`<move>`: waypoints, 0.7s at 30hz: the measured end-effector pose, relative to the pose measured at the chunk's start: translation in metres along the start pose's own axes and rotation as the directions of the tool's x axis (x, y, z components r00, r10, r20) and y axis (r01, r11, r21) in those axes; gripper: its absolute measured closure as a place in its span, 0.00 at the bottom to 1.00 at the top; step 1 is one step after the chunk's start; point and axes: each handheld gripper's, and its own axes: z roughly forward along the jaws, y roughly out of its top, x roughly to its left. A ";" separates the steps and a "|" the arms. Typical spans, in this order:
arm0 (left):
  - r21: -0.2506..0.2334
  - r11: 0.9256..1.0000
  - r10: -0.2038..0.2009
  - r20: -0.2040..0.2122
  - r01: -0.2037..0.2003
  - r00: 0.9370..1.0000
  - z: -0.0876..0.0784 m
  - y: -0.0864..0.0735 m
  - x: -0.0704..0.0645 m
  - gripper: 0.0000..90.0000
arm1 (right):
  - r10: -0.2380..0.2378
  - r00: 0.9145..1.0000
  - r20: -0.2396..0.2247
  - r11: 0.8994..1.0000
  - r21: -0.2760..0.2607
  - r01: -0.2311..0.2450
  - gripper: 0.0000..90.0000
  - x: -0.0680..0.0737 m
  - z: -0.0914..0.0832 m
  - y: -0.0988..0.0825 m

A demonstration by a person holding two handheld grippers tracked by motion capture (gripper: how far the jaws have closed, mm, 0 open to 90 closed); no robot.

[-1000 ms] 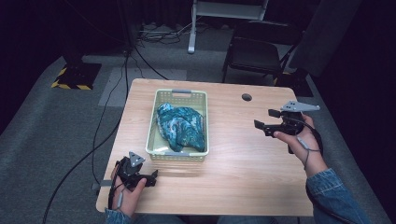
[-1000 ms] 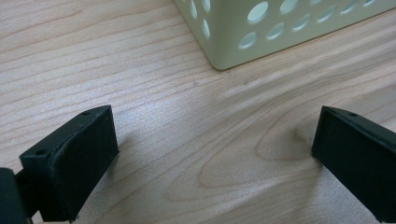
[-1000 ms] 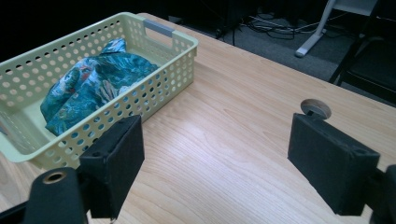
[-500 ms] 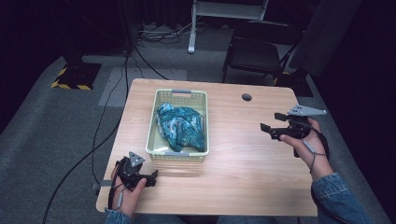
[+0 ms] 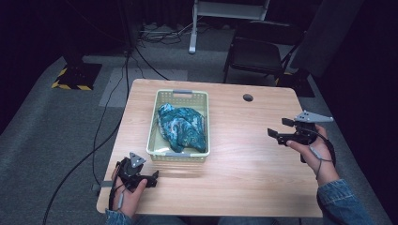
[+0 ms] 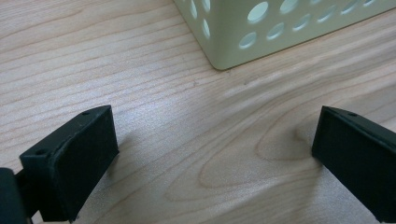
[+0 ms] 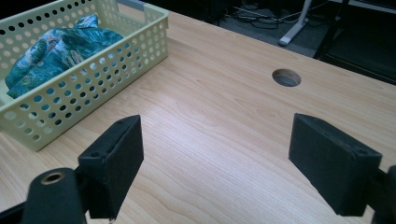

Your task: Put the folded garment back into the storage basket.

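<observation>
Basket (image 5: 179,96), pale green, perforated, at the centre of the high view on our table (image 5: 244,173); a crumpled teal cloth (image 5: 182,126) lies inside it. We hold the left gripper (image 5: 151,178) at lower left, jaws spread and empty. The right gripper (image 5: 277,129) sits at mid-right, likewise spread, well apart from the basket.

A basket (image 5: 179,157) sits left of centre on the table (image 5: 244,173), with a cloth (image 5: 182,125) in it. A hole (image 5: 248,97) lies right of the basket, toward the far edge.
</observation>
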 end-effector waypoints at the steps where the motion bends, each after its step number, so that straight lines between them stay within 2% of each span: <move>1: 0.000 1.000 0.000 0.000 0.000 1.000 0.000 0.000 0.000 0.00 | 0.000 1.000 0.002 1.000 0.002 0.000 0.20 -0.001 0.000 -0.002; 10: 0.000 1.000 0.000 0.000 0.000 1.000 0.000 0.000 0.000 0.00 | -0.003 1.000 0.017 1.000 0.011 0.002 0.20 -0.004 -0.001 -0.009; 12: 0.000 1.000 0.000 0.000 0.000 1.000 0.000 0.000 0.000 0.00 | 0.002 0.999 0.036 1.000 0.025 -0.003 0.20 -0.009 -0.001 -0.017; 21: 0.000 1.000 0.000 0.000 0.000 1.000 0.000 0.000 0.000 0.00 | 0.005 0.999 0.044 0.999 0.045 -0.007 0.20 -0.013 0.000 -0.032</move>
